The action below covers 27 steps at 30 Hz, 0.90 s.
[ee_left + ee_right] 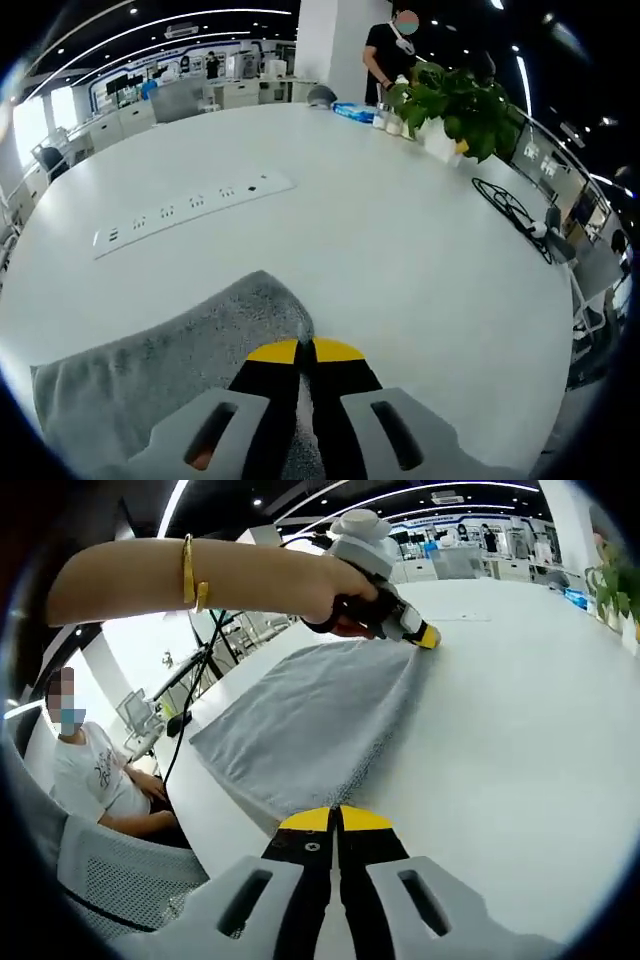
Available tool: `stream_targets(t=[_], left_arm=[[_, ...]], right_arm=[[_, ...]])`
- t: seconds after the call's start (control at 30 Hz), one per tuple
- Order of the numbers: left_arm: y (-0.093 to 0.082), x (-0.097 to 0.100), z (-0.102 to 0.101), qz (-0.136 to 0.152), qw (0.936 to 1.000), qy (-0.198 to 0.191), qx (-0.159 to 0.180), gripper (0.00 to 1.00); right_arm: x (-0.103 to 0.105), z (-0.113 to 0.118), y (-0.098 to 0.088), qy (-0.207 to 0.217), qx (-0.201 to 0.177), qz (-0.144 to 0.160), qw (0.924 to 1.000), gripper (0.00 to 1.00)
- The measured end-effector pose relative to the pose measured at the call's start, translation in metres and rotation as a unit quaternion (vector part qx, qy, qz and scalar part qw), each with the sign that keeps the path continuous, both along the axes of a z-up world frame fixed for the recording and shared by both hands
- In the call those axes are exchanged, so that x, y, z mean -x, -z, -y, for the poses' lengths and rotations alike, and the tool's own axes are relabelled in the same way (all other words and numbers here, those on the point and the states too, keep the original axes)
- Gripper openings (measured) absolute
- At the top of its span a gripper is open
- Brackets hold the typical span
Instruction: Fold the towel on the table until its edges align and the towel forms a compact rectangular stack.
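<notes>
A grey towel [305, 720] lies spread on the white round table [520, 740], reaching from the right gripper toward the left one. My right gripper [338, 818] has its yellow-tipped jaws pressed together on the towel's near corner. My left gripper [425, 637], held by a hand with a gold bracelet, pinches the far corner at the table surface. In the left gripper view the towel [150, 370] spreads to the lower left, and the left gripper [305, 348] is shut at its corner, the cloth running under the jaws.
A white power strip [190, 210] lies on the table [400, 260] beyond the towel. A potted plant [460, 105], small bottles and a blue packet stand at the far edge, where a person [390, 50] stands. A black wire object [510, 205] lies at right. Another person [95, 765] sits beside a chair [110, 880].
</notes>
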<state>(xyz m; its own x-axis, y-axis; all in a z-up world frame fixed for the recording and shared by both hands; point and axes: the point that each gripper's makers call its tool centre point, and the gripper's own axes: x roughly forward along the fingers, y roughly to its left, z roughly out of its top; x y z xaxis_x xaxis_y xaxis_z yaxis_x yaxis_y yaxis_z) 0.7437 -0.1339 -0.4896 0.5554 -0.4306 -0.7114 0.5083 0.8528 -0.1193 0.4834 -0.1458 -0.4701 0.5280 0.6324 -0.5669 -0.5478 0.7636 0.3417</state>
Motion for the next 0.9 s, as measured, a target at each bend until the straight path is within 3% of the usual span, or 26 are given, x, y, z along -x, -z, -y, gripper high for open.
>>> stream_targets(t=[0.3, 0.4, 0.47, 0.53, 0.73, 0.9], left_arm=[[-0.014, 0.006, 0.051, 0.009, 0.9990, 0.041, 0.014, 0.02], [-0.022, 0.010, 0.069, 0.021, 0.9963, 0.083, 0.000, 0.02], [-0.028, 0.015, 0.081, 0.020, 0.9960, 0.087, 0.006, 0.02], [-0.029, 0.003, 0.090, 0.019, 0.9956, 0.090, 0.017, 0.02], [-0.039, 0.001, 0.120, 0.028, 0.9942, 0.098, 0.035, 0.02], [-0.049, 0.012, 0.152, 0.031, 0.9915, 0.115, 0.052, 0.02]], right_arm=[[-0.004, 0.048, -0.022, 0.036, -0.001, 0.026, 0.9990, 0.00], [0.002, 0.070, -0.020, 0.036, 0.018, 0.027, 0.9988, 0.00], [0.003, 0.078, -0.020, 0.050, 0.008, 0.018, 0.9985, 0.00], [0.005, 0.094, -0.021, 0.060, 0.009, 0.018, 0.9980, 0.00], [0.008, 0.142, -0.031, 0.105, 0.005, 0.017, 0.9943, 0.00], [0.009, 0.167, -0.037, 0.129, 0.016, 0.022, 0.9912, 0.00]])
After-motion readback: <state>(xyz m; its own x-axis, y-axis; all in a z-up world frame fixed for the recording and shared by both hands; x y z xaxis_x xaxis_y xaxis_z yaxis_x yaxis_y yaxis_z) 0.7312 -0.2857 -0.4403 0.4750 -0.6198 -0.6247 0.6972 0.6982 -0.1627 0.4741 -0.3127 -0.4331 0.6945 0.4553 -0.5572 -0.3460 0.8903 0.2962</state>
